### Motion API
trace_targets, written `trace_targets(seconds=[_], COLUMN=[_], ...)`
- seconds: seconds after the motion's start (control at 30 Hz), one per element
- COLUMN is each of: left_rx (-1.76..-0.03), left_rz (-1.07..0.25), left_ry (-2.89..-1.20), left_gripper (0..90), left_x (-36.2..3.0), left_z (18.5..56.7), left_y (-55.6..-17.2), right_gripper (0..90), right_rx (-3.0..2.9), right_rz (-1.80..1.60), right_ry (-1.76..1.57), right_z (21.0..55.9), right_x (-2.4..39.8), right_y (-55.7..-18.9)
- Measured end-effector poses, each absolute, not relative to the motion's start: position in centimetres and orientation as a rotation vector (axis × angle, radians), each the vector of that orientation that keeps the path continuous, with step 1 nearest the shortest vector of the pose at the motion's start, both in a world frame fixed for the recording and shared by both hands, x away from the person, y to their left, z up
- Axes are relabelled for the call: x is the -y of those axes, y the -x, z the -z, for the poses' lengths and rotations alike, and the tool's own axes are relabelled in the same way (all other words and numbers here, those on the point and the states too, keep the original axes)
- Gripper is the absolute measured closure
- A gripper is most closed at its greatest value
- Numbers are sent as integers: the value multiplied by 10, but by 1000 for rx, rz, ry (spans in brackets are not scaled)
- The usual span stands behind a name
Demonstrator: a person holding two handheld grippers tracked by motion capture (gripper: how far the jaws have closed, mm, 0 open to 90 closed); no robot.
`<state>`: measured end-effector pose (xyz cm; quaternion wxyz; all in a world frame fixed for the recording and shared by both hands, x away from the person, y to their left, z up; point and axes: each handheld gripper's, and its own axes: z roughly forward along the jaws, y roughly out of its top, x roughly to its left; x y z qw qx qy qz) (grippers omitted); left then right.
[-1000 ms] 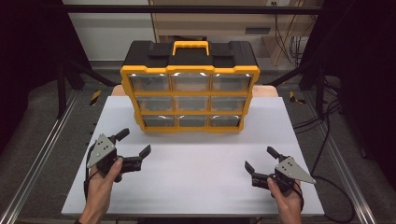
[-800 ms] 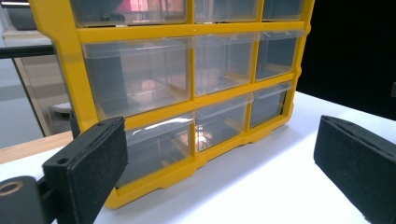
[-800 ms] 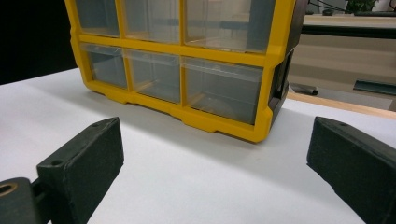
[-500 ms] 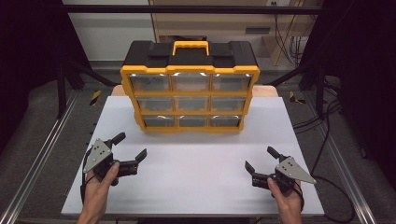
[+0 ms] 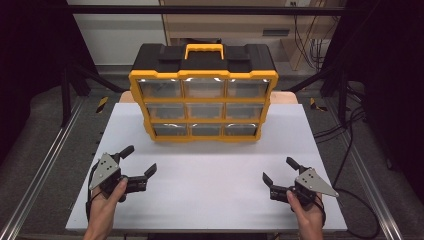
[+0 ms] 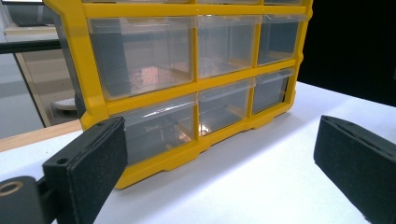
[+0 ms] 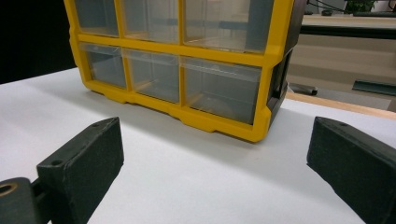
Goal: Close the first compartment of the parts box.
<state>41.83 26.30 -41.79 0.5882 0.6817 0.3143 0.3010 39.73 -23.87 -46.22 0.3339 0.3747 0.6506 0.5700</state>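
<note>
A yellow and black drawer cabinet (image 5: 202, 92) with a yellow handle and clear drawers stands upright at the back of the white table (image 5: 210, 165). All its drawers look closed. My left gripper (image 5: 139, 161) rests low at the table's front left, open, nothing between its jaws. My right gripper (image 5: 280, 171) sits at the front right, open and empty too. In the left gripper view the cabinet (image 6: 187, 74) fills the top, seen from its left corner. In the right gripper view the cabinet (image 7: 182, 60) shows from its right corner, some way ahead of the jaws.
The table's wooden edge (image 7: 345, 106) shows behind the cabinet. Metal rails (image 5: 45, 165) run along both sides of the table, with cables (image 5: 345, 135) on the floor at the right. Dark stands surround the table.
My left gripper has moved back toward the front edge and a little left. The right gripper has stayed in place.
</note>
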Motion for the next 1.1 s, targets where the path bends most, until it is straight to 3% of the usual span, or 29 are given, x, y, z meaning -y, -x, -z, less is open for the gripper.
trace_targets(seconds=[1.1], left_rx=[-740], left_rz=[-687], left_ry=[-1584], left_gripper=[27], left_x=[-268], left_z=[434], left_y=[-413], right_gripper=[40], right_rx=[-1697], right_rz=[-1483], right_ry=[-976], right_z=[463], right_x=[240], right_y=[-398])
